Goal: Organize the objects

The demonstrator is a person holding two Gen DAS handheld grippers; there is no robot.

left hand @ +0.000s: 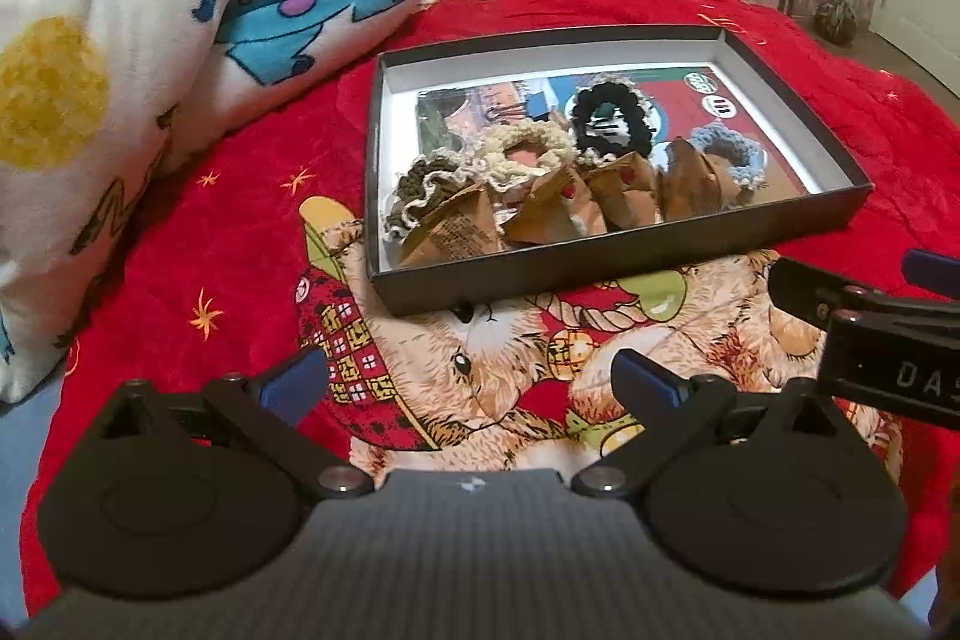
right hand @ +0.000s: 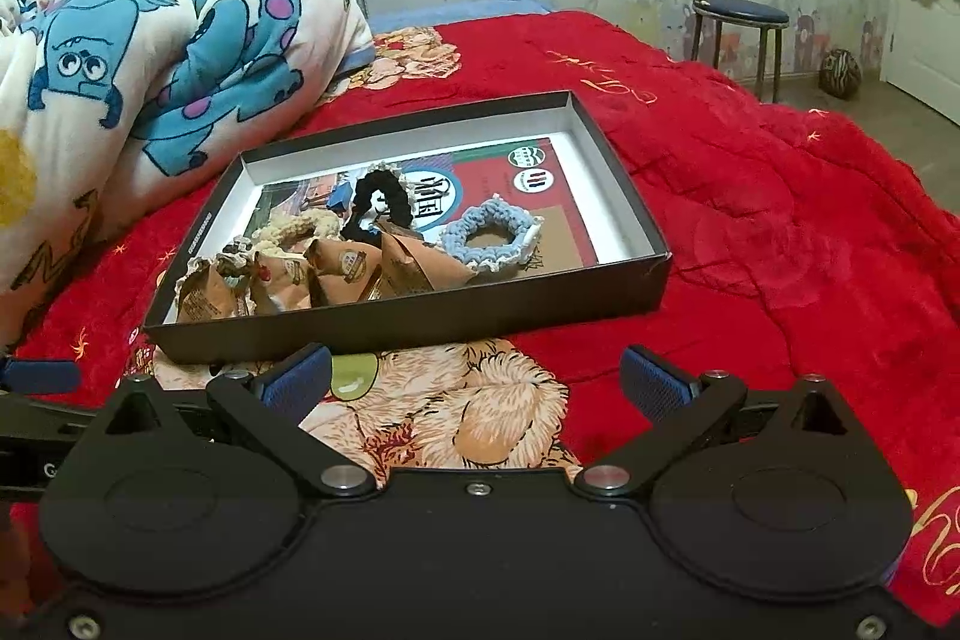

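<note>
A shallow black box (left hand: 600, 274) (right hand: 420, 316) with white inner walls lies on the red bedspread. Inside are crocheted scrunchies: brown (left hand: 420, 190), cream (left hand: 528, 148) (right hand: 288, 226), black (left hand: 612, 112) (right hand: 384, 202) and light blue (left hand: 729, 154) (right hand: 489, 238). Several brown paper packets (left hand: 552, 208) (right hand: 348, 268) lie along the box's near side. My left gripper (left hand: 468, 382) is open and empty, above the bedspread in front of the box. My right gripper (right hand: 474, 376) is open and empty, also just short of the box; it shows at the right edge of the left wrist view (left hand: 864, 304).
A bunched white blanket with blue cartoon monsters (left hand: 150, 10) (right hand: 150, 58) lies left of the box. A printed sheet (right hand: 480, 184) lines the box floor. A blue-topped stool (right hand: 741, 16) and a striped ball (right hand: 840, 73) stand by the far wall.
</note>
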